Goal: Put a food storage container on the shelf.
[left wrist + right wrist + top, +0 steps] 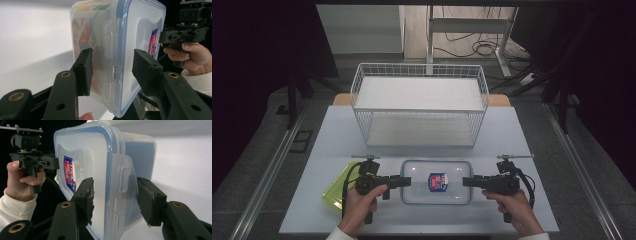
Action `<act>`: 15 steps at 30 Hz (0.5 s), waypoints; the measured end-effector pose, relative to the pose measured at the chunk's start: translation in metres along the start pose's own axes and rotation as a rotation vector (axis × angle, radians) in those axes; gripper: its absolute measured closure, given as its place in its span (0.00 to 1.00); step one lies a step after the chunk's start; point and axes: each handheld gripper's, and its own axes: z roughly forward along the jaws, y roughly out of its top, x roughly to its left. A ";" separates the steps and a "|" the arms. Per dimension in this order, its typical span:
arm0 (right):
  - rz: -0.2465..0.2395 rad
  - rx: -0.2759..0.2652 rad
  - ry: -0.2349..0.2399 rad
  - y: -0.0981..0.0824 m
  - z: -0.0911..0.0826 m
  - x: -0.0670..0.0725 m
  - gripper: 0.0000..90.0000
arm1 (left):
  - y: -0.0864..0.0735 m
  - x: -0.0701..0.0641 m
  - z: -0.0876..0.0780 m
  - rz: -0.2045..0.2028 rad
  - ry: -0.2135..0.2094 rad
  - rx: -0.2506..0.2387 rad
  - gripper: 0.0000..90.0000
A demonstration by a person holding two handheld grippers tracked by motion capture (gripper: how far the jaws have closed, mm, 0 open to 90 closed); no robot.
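Lidded container (437, 182) between grippers, long axis 9-to-3 o'clock; left gripper (404, 182) clamps 9 o'clock end, right gripper (468, 181) clamps 3 o'clock end; wire basket (419, 106) at 12.

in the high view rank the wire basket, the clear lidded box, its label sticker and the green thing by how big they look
1. Wire basket, by far the largest.
2. Clear lidded box.
3. Green thing: the left gripper partly covers it, so its rank is unsure.
4. Label sticker, smallest.
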 end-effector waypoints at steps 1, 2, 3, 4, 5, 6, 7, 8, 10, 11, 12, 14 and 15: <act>0.000 0.000 0.000 0.000 0.000 0.000 0.55 | 0.000 0.000 0.000 0.000 0.000 0.000 0.57; -0.011 -0.005 0.000 0.001 -0.001 0.002 0.55 | 0.001 -0.002 -0.003 0.005 0.001 -0.004 0.57; -0.017 -0.006 -0.001 0.003 -0.002 0.005 0.55 | 0.002 -0.004 -0.005 0.009 0.001 -0.008 0.57; -0.034 -0.013 0.001 0.007 -0.004 0.012 0.55 | 0.005 -0.008 -0.012 0.019 0.006 -0.019 0.57; -0.034 -0.013 0.001 0.007 -0.004 0.012 0.55 | 0.005 -0.008 -0.012 0.019 0.006 -0.019 0.57; -0.052 -0.024 0.004 0.011 -0.005 0.019 0.55 | 0.009 -0.014 -0.020 0.035 0.011 -0.029 0.57; -0.052 -0.024 0.004 0.011 -0.005 0.019 0.55 | 0.009 -0.014 -0.020 0.035 0.011 -0.029 0.57; -0.066 -0.032 0.010 0.017 -0.006 0.026 0.55 | 0.011 -0.017 -0.024 0.044 0.015 -0.034 0.57; -0.074 -0.035 0.014 0.019 -0.007 0.030 0.55 | 0.016 -0.022 -0.032 0.056 0.021 -0.043 0.57; -0.080 -0.038 0.015 0.022 -0.008 0.034 0.55 | 0.018 -0.024 -0.036 0.063 0.022 -0.048 0.57; -0.097 -0.044 0.018 0.029 -0.009 0.041 0.55 | 0.023 -0.028 -0.043 0.073 0.025 -0.057 0.57; -0.104 -0.045 0.018 0.032 -0.009 0.045 0.55 | 0.025 -0.030 -0.046 0.077 0.027 -0.063 0.57; -0.108 -0.047 0.020 0.035 -0.010 0.048 0.55 | 0.027 -0.031 -0.049 0.082 0.029 -0.068 0.57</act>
